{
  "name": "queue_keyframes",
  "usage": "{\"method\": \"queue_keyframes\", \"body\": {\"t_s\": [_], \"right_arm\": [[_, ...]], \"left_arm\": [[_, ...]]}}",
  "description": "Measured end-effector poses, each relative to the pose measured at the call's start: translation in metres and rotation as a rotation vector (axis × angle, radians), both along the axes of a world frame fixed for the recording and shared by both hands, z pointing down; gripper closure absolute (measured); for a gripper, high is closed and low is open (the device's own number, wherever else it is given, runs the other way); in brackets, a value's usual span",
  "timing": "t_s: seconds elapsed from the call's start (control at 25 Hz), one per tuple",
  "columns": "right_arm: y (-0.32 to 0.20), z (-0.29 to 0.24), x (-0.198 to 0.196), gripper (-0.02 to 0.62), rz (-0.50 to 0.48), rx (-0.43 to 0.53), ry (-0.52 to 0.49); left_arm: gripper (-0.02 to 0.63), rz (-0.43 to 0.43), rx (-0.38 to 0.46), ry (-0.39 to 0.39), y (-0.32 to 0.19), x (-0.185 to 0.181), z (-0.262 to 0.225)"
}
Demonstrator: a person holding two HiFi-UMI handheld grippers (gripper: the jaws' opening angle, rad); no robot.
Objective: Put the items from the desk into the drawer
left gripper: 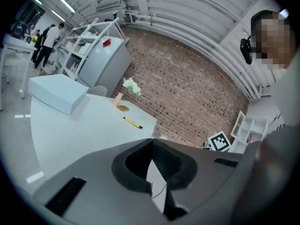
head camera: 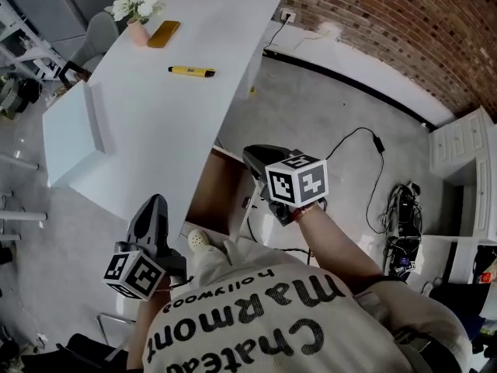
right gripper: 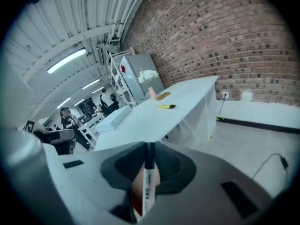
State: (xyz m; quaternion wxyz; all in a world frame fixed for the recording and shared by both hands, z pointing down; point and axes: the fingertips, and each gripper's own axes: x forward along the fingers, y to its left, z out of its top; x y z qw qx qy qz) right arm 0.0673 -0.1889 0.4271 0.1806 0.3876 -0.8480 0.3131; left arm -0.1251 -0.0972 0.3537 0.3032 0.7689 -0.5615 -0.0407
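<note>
One white pen point(right gripper: 146, 184) with a black cap sits clamped between the jaws of the right gripper point(right gripper: 150, 146), its cap end pointing out past the fingertips; this gripper point(head camera: 260, 155) hangs off the desk's near edge, above the one brown-lined drawer point(head camera: 216, 189) that stands out from under the desk point(head camera: 155, 138). Two small items lie on the desk top, well apart from both grippers: one yellow marker point(head camera: 192, 71) lying flat near the middle, and one flat golden item point(head camera: 164, 33) farther on, just beside the single pink vase of white flowers point(head camera: 137, 6). One white box point(head camera: 70, 134) rests on the desk's left part. The left gripper point(head camera: 154, 205) is low at the near left, its jaws closed together with nothing between them point(left gripper: 151, 142)
</note>
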Motion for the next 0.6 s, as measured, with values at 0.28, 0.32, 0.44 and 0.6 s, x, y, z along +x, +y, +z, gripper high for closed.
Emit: {"method": "queue_keyframes", "body": {"t_s": [0.28,0.32,0.44,0.6], "right_arm": [[0.013,0.095,0.002,0.523,0.108,-0.192,-0.04],[0.014,0.109,0.0,0.523,0.133,-0.213,-0.04],[0.018,0.149,-0.01,0.523,0.224,-0.289,-0.076],[0.027,0.19,-0.029,0.523,0.326,-0.378,-0.14]], "left_arm": [[0.604,-0.067,-0.015,-0.031,0.024,-0.022,0.025],[0.604,-0.075,-0.016,-0.046,0.025,-0.028,0.029],[0.604,-0.087,-0.011,-0.055,0.027,-0.044,0.038],[0.604,-0.093,-0.009,-0.05,0.022,-0.062,0.054]]}}
